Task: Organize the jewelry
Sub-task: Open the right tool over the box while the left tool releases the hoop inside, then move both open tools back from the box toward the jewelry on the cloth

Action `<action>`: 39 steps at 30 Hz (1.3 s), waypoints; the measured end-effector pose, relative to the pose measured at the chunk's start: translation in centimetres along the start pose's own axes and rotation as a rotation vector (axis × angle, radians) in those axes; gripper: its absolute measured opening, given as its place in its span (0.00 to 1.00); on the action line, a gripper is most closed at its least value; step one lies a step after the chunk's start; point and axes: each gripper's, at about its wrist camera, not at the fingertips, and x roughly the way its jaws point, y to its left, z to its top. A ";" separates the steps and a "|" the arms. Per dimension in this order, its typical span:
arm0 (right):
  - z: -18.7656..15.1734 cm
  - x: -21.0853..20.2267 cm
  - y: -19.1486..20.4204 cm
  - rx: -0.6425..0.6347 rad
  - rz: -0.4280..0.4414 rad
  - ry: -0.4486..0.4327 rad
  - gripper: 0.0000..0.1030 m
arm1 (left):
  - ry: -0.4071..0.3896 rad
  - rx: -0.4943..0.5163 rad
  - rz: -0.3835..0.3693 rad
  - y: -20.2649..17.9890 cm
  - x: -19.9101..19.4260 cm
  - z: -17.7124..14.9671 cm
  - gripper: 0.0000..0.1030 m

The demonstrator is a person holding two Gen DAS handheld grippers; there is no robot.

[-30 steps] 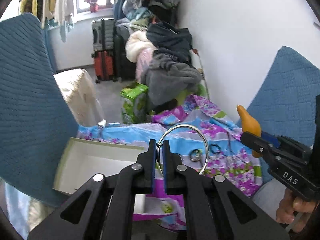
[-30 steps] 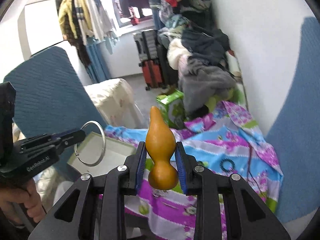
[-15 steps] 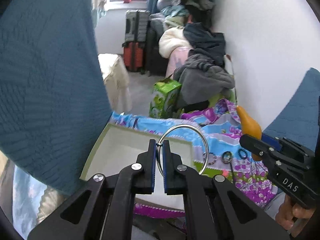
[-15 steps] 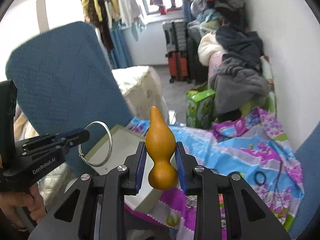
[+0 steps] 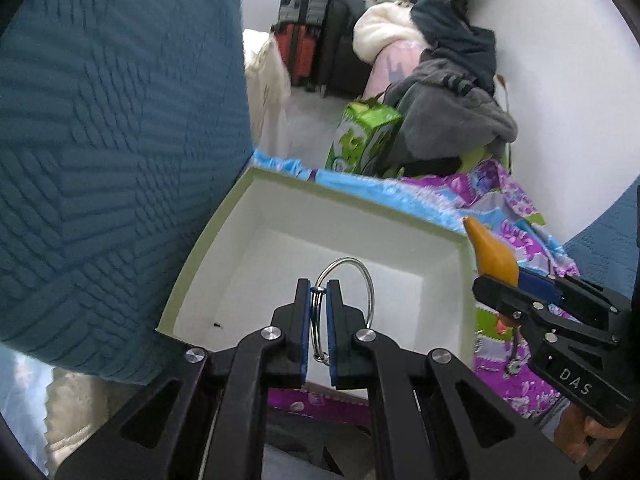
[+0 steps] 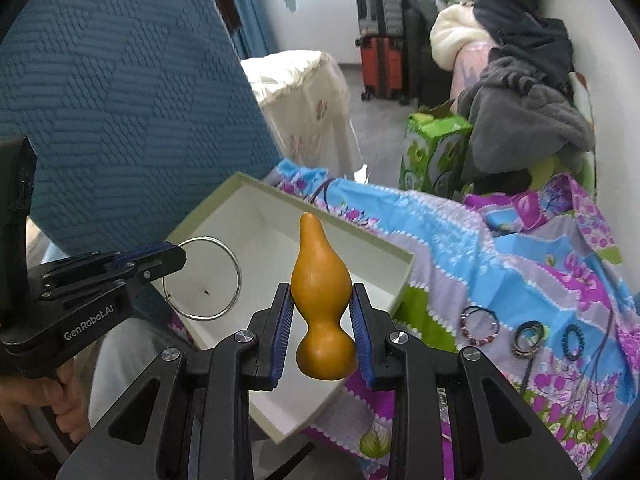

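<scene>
My left gripper (image 5: 319, 294) is shut on a thin silver bangle (image 5: 366, 280) and holds it above the open white box (image 5: 340, 204). The bangle also shows in the right wrist view (image 6: 236, 272), over the box (image 6: 384, 248). My right gripper (image 6: 322, 300) is shut on an orange gourd-shaped pendant (image 6: 320, 284), upright, above the box's right part. The pendant shows in the left wrist view (image 5: 492, 254) at the box's right rim. Several bead bracelets (image 6: 480, 326) lie on the flowered cloth (image 6: 520, 248) to the right.
A big blue quilted cushion (image 5: 112, 140) leans against the box's left side. A green carton (image 5: 366, 140), a pile of clothes (image 5: 452, 92) and suitcases (image 5: 308, 28) stand behind the cloth. A white wall (image 5: 560, 80) is at the right.
Both grippers have moved left and down, from over the flowered cloth to over the white box. Each still holds its piece; the bangle now hangs inside the box's outline.
</scene>
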 end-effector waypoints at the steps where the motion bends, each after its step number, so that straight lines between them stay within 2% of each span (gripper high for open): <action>1: 0.0 0.8 0.1 -0.010 -0.003 0.015 0.26 | 0.016 -0.006 0.004 0.5 0.6 -0.2 0.07; 7: -0.4 4.0 0.0 -0.026 0.002 0.084 0.26 | 0.070 -0.032 0.013 1.6 2.9 -0.6 0.07; 15: -0.7 5.4 0.3 -0.037 0.015 0.125 0.27 | 0.116 -0.033 -0.014 1.1 4.0 -0.8 0.08; 18: -0.8 5.2 0.1 -0.024 0.028 0.129 0.34 | 0.097 -0.029 -0.016 1.1 3.1 -0.6 0.09; 22: -0.5 3.6 0.0 -0.025 0.037 0.098 0.34 | 0.049 -0.038 -0.006 1.0 1.2 0.0 0.40; 23: -0.4 3.1 -0.1 -0.024 0.038 0.088 0.34 | 0.039 -0.038 -0.004 0.9 0.9 0.2 0.42; 30: 0.5 -2.2 -0.9 -0.010 0.021 -0.023 0.34 | -0.063 -0.009 -0.014 -0.9 -3.8 1.6 0.42; 39: 0.5 -10.7 -3.4 0.034 -0.058 -0.170 0.35 | -0.176 0.034 -0.070 -4.7 -9.3 2.3 0.42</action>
